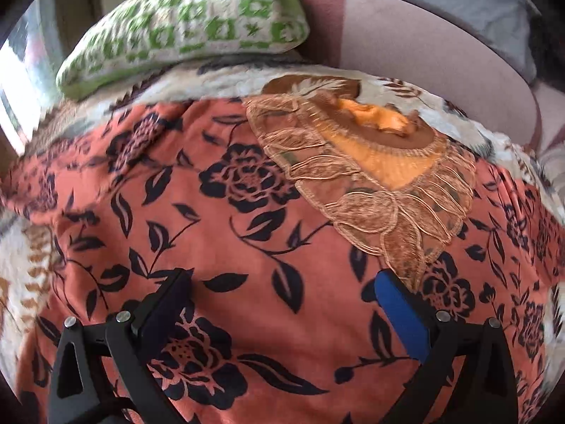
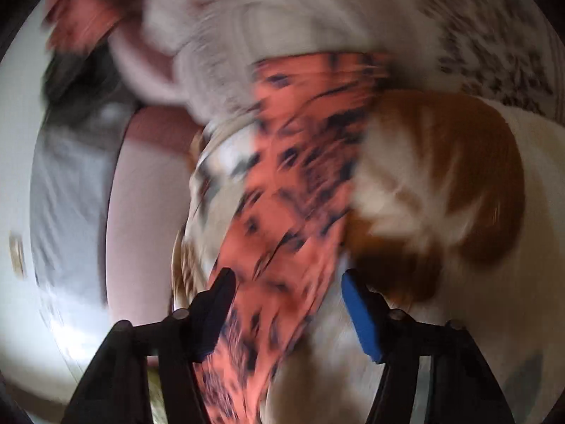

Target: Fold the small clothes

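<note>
Left wrist view, left tongs (image 1: 282, 304) spread wide over soft coral floral garment (image 1: 219, 219), stiff embroidered neckline (image 1: 370, 190), fleecy blanket (image 1: 219, 77), right tongs (image 2: 287, 289) released too, blurry.

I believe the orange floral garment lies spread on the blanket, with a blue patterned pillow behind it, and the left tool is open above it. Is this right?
Not quite: the pillow is green and white, not blue, as the left wrist view shows. The rest holds: the orange floral garment lies spread on the blanket, and the left tool is open above it.
</note>
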{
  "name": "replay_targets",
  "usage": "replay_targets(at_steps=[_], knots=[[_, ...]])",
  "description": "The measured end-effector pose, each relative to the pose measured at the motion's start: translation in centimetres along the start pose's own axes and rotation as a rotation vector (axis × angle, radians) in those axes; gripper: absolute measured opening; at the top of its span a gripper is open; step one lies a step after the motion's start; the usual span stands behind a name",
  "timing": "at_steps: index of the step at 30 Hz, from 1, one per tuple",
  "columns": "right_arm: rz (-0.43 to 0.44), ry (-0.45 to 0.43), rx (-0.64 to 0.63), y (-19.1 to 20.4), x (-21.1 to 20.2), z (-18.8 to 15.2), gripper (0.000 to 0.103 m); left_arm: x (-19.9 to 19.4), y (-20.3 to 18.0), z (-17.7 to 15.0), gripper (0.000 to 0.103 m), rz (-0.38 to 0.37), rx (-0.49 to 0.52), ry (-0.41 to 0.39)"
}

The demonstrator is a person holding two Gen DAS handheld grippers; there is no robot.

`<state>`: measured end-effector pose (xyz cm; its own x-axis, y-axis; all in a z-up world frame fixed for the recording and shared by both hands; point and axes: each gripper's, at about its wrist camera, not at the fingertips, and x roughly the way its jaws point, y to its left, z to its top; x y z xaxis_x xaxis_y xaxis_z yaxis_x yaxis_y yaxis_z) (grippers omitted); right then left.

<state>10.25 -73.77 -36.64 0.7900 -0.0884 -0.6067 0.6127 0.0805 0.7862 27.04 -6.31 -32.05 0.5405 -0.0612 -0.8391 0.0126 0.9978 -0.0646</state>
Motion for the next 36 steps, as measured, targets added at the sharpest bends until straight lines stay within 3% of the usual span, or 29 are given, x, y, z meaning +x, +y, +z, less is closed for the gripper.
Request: replay_targets(at_steps=[4,5,6,7,9,12,15,17,20,24,27,32,34,36], knots=[[-0.038,-0.074,-0.020,0.8,0.6,3.0,0.045,0.3,0.8,0.1,0.103,-0.007,-0.052,-0.023],[-0.061,-0.081,-0.028,1.0,0.8,3.2,0.030,0.5,0.6,0.1,0.103,0.009,-0.038,-0.011],[-0.078,-0.085,-0.023,1.0,1.2,4.0,0.022,0.9,0.2,0.0,0.103,0.035,-0.005,0.001],[-0.096,-0.090,-0.022,0.9,1.0,3.3,0.009,1.1,-0.4,-0.2,0.103,0.066,0.038,0.008],[-0.101,-0.105,-0.059,1.7,0.9,3.1,0.008,1.2,-1.3,-0.4,0.103,0.097,0.082,0.001],[-0.067,-0.121,-0.231,5.7,-0.8,0.7,0.007,1.3,-0.7,-0.4,0.103,0.073,0.066,0.017],[0.042,-0.073,-0.363,11.7,-2.0,-2.7,0.007,1.3,-0.6,-0.2,0.103,0.063,0.105,0.037],[0.126,-0.008,-0.448,16.3,-2.5,-6.4,0.007,0.8,0.0,0.2,0.103,0.029,0.105,0.064],[0.229,0.096,-0.558,21.6,-2.7,-13.3,0.007,-1.8,2.3,1.2,0.103,0.037,0.037,-0.013],[0.327,0.247,-0.721,26.7,-2.2,-25.6,0.007,-5.1,6.7,2.9,0.103,0.151,-0.025,-0.146],[0.357,0.364,-0.803,28.4,-0.2,-34.6,0.007,-5.9,10.1,4.0,0.103,0.180,-0.080,-0.182],[0.305,0.534,-0.927,27.5,4.6,-47.3,0.011,-6.4,16.3,4.8,0.103,0.193,-0.236,-0.178],[0.235,0.605,-0.990,26.2,6.9,-51.8,0.012,-6.7,18.3,4.9,0.103,0.216,-0.282,-0.177],[0.160,0.724,-1.043,24.0,8.8,-55.9,0.020,-7.0,19.7,4.7,0.103,0.254,-0.304,-0.190]])
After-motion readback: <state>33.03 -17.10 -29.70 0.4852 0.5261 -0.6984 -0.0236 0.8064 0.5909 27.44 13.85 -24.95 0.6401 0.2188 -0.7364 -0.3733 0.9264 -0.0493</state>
